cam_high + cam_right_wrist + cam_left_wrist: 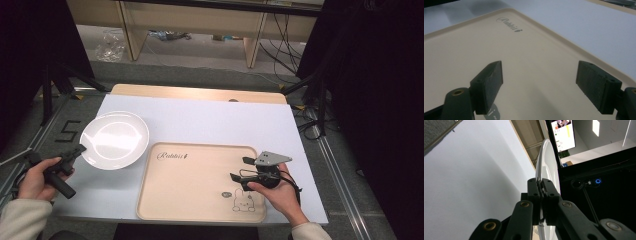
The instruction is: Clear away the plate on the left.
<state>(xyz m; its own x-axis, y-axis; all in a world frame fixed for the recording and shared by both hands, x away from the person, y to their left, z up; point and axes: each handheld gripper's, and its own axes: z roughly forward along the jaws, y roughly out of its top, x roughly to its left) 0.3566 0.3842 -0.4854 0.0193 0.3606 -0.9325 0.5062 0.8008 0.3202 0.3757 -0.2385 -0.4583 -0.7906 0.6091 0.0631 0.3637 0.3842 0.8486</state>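
Observation:
A white round plate lies on the white tabletop at the left, just beyond the tray's left corner. My left gripper meets its near-left rim; in the left gripper view the jaws are shut on the plate's thin rim, seen edge-on. A beige tray with a rabbit drawing and a script word rests at the front middle. My right gripper hovers over the tray's right part. In the right gripper view it stands open over the bare tray floor, with nothing between its pads.
The white tabletop ends close to my left hand at the left and just right of the tray. A wooden strip runs along its back edge. Black stands and cables are on the floor to both sides.

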